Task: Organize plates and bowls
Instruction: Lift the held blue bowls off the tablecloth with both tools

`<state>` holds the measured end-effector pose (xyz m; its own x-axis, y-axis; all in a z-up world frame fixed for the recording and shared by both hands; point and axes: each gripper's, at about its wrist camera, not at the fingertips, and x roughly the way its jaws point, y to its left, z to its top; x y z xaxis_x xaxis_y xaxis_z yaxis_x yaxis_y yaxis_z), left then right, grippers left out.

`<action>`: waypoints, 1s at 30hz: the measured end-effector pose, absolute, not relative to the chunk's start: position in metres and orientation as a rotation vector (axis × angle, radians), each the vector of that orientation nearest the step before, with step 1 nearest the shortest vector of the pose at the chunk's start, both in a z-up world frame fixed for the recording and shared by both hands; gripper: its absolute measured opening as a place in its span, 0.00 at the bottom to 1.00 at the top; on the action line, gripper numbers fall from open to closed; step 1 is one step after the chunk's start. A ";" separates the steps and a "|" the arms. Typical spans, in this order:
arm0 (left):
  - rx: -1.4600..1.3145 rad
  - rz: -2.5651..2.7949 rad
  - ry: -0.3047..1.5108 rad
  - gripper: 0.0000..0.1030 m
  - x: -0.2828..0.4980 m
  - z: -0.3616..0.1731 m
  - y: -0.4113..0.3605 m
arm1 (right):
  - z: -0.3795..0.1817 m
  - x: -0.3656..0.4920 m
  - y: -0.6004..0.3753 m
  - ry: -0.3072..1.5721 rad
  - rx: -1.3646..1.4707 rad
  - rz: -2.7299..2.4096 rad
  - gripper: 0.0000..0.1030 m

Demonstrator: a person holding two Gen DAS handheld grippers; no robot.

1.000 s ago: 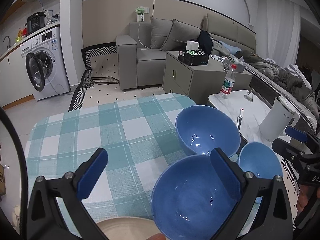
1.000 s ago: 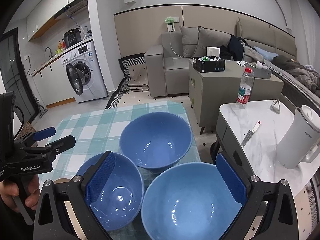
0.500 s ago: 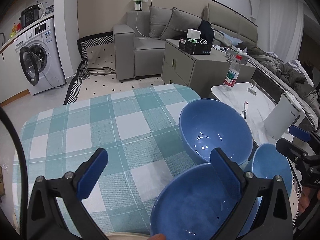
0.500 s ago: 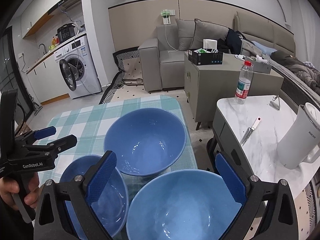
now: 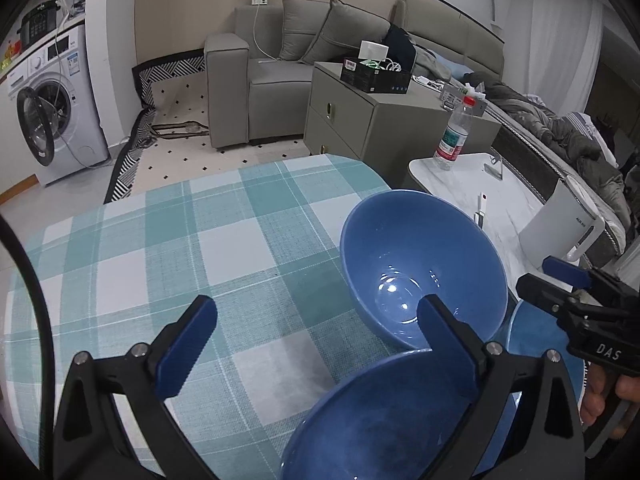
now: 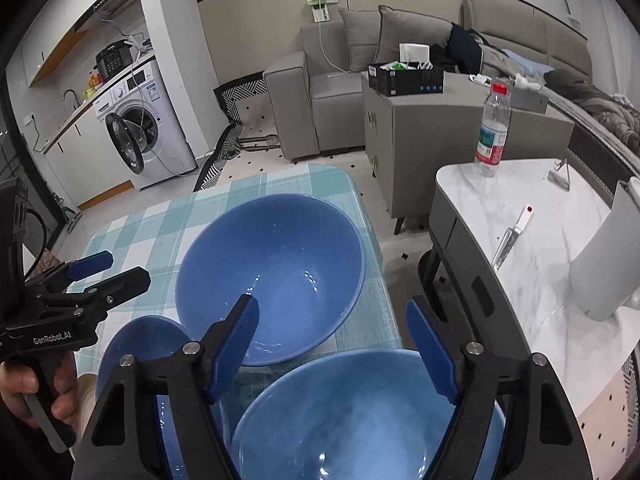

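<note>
Three blue bowls on the checked tablecloth [image 5: 168, 248], large bowl [image 6: 272, 276] at twelve o'clock, right gripper [image 6: 334, 340] jaws just narrowing, unclenched above the pale bowl [image 6: 360, 416], left gripper [image 5: 316, 340] spread wide, empty, dark bowl [image 5: 384, 420] at five o'clock

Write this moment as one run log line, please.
scene: three blue bowls on checked tablecloth | left hand-held gripper: open, empty | right hand-held gripper: closing, above nearest bowl, nothing gripped

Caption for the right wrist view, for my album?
Right tool, open, above three blue bowls on a checked tablecloth.
</note>
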<state>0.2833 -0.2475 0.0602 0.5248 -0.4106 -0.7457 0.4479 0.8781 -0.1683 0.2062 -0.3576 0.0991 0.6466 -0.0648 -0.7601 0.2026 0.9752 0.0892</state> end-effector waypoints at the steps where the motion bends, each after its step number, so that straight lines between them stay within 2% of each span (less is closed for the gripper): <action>1: 0.050 -0.519 0.885 0.93 0.285 0.059 -0.249 | 0.097 0.208 -0.359 0.862 0.175 -0.151 0.71; 6: 0.073 -0.533 0.896 0.91 0.289 0.053 -0.258 | 0.088 0.217 -0.363 0.889 0.184 -0.147 0.69; 8: 0.074 -0.542 0.906 0.81 0.291 0.051 -0.260 | 0.085 0.221 -0.364 0.900 0.187 -0.140 0.67; 15: 0.094 -0.556 0.941 0.62 0.298 0.042 -0.269 | 0.072 0.233 -0.366 0.933 0.197 -0.133 0.64; 16: 0.097 -0.560 0.944 0.58 0.298 0.041 -0.270 | 0.070 0.234 -0.368 0.937 0.204 -0.132 0.63; 18: 0.105 -0.565 0.953 0.57 0.298 0.038 -0.272 | 0.068 0.236 -0.370 0.954 0.223 -0.120 0.58; 26: 0.113 -0.590 0.977 0.40 0.300 0.034 -0.278 | 0.065 0.241 -0.368 0.969 0.208 -0.113 0.49; 30: 0.135 -0.613 0.977 0.29 0.298 0.035 -0.283 | 0.062 0.245 -0.367 0.984 0.194 -0.116 0.35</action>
